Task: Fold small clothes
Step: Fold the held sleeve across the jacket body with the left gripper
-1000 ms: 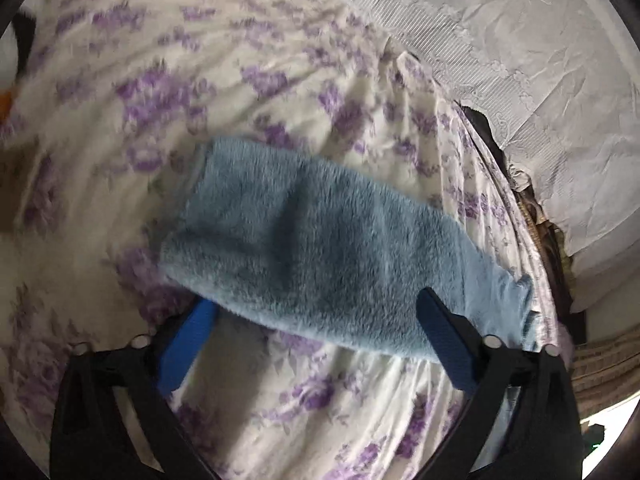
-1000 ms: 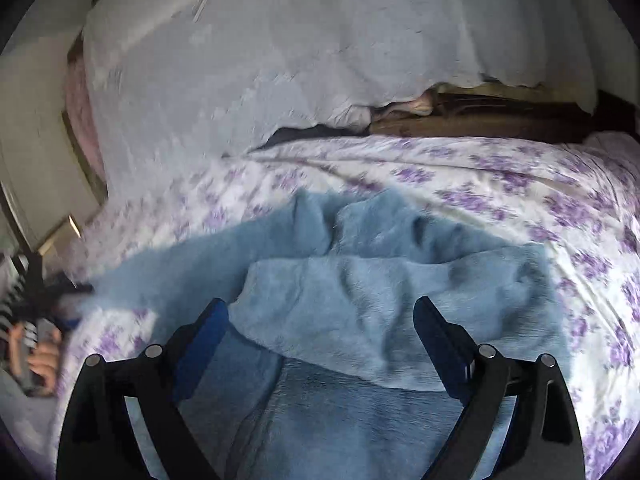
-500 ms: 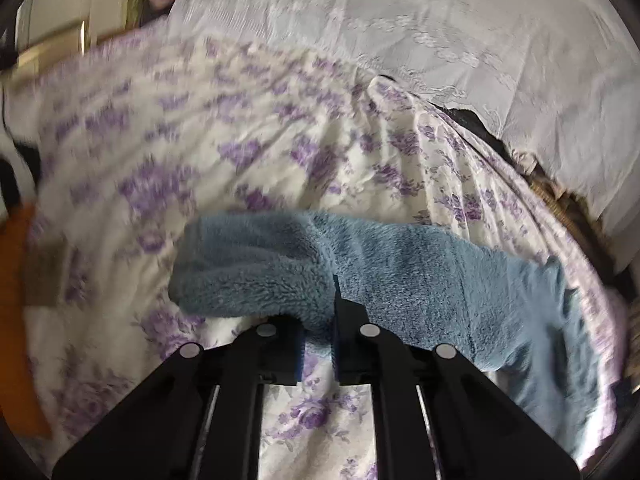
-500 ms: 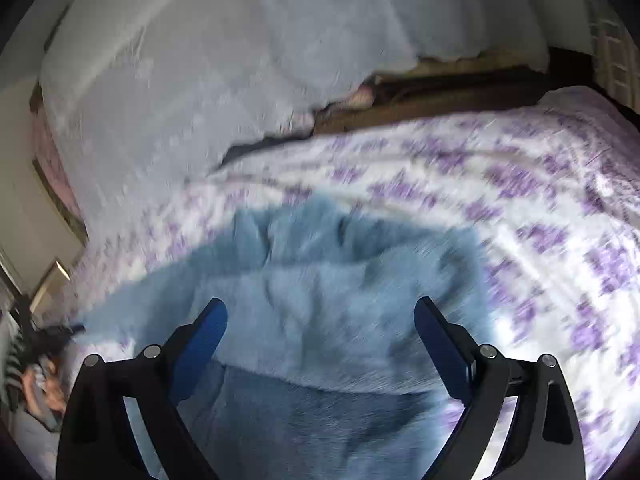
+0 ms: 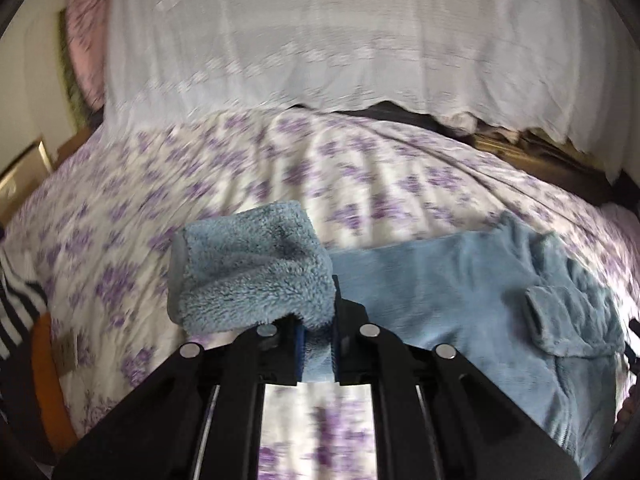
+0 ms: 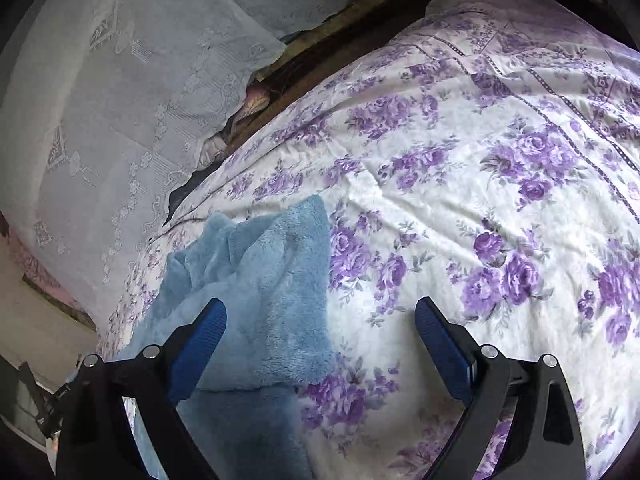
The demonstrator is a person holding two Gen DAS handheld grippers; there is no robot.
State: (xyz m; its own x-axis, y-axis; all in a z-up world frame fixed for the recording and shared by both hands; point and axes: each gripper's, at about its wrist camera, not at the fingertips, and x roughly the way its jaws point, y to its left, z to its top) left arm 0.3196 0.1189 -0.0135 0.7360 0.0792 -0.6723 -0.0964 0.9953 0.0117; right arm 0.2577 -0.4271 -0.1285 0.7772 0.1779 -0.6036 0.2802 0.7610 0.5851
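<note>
- Left gripper: its jaws are pinched tight on a bunched end of the blue fleece garment, at 6 o'clock in the left wrist view.
- The pinched end stands up as a fluffy lump toward 10 o'clock of the jaws; the rest of the garment lies flat on the bedspread, running to 3 o'clock, where a small flap shows.
- Bare bedspread lies from 9 to 1 o'clock beyond the lump; this view is blurred.
- At 8 o'clock an orange edge and striped cloth sit by the bed's side.
- Farthest, at 12 o'clock, a white lace cover hangs over a dark gap at the bed's far edge.
- Right gripper: spread wide, holding nothing, hovering over the garment's folded edge.
- Its left finger is over the fleece, its right finger over bare bedspread.
- The fleece fills 7 to 11 o'clock, doubled over and rumpled at the far end; open floral sheet runs from 12 to 5 o'clock.
</note>
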